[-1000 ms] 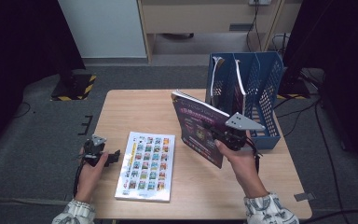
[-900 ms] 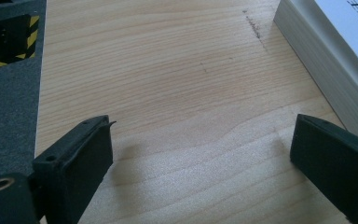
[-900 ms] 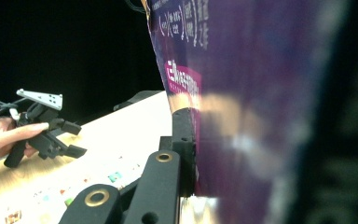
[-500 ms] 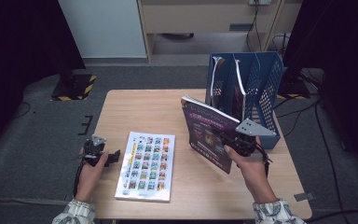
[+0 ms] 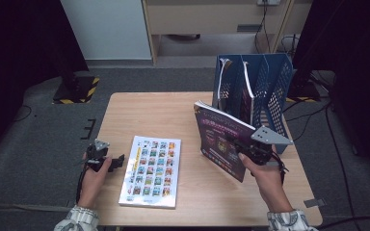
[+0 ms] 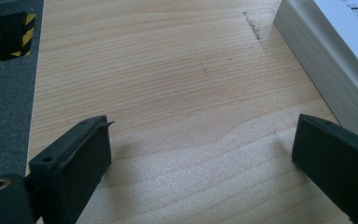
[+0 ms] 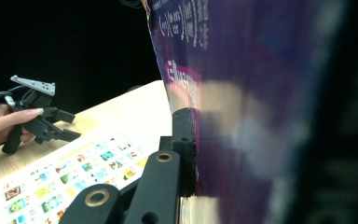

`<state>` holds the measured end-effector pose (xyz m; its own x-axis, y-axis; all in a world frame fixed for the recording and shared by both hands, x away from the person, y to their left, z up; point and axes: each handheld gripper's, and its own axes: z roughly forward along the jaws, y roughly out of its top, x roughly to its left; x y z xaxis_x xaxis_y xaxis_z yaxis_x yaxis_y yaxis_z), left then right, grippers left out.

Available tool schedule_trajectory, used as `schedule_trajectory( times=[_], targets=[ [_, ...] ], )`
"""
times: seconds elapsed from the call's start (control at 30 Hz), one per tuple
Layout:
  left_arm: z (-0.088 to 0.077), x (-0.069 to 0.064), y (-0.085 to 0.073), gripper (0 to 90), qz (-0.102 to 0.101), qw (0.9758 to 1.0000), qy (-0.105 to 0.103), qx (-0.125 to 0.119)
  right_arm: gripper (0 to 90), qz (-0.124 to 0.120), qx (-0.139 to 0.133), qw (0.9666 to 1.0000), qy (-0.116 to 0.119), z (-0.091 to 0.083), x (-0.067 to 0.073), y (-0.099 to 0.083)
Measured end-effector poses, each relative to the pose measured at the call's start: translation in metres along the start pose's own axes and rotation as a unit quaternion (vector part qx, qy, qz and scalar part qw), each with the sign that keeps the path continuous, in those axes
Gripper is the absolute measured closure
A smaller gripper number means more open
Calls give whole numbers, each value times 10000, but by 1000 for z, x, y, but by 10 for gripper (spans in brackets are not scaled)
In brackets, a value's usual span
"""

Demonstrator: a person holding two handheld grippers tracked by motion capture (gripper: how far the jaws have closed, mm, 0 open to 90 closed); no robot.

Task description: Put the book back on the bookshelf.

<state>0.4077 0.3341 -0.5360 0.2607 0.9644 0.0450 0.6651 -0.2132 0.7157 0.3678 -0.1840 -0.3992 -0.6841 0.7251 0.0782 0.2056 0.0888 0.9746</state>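
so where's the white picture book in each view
high view: the white picture book lies flat, lower centre of the table.
left gripper view: its page edge fills the top right corner.
right gripper view: its picture grid sits bottom left.
shared landmark: the left hand-held gripper beside it.

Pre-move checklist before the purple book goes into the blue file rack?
1. Grip: right gripper shut on the purple book, jaw against the cover in the right gripper view. Ok.
2. Book posture: standing on the table, leaning, lower edge on the wood. Ok.
3. Target slot: blue file rack already has items in its left compartments; a free one cannot be told.
4. Path: book sits just in front of the rack, nothing between. Ok.
5. Left gripper: open, over bare wood, beside the white book. Ok.
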Motion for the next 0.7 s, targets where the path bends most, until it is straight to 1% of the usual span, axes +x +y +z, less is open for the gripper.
schedule_trajectory(
  times=[0.1,0.37,0.4,0.7],
  targets=[
    [0,0,0,42,-16,10000,-12,5,841,46,-10,10000,-40,-3,-2,-1],
    [0,1,0,42,-73,10000,-57,34,841,36,2,10000,-56,-8,-4,-3],
    [1,1,0,40,-104,9998,-152,68,841,54,4,10000,-77,-9,-4,-3],
    [1,1,0,23,-134,9998,-124,94,841,48,18,9999,-108,-13,-6,-6]
  ],
)
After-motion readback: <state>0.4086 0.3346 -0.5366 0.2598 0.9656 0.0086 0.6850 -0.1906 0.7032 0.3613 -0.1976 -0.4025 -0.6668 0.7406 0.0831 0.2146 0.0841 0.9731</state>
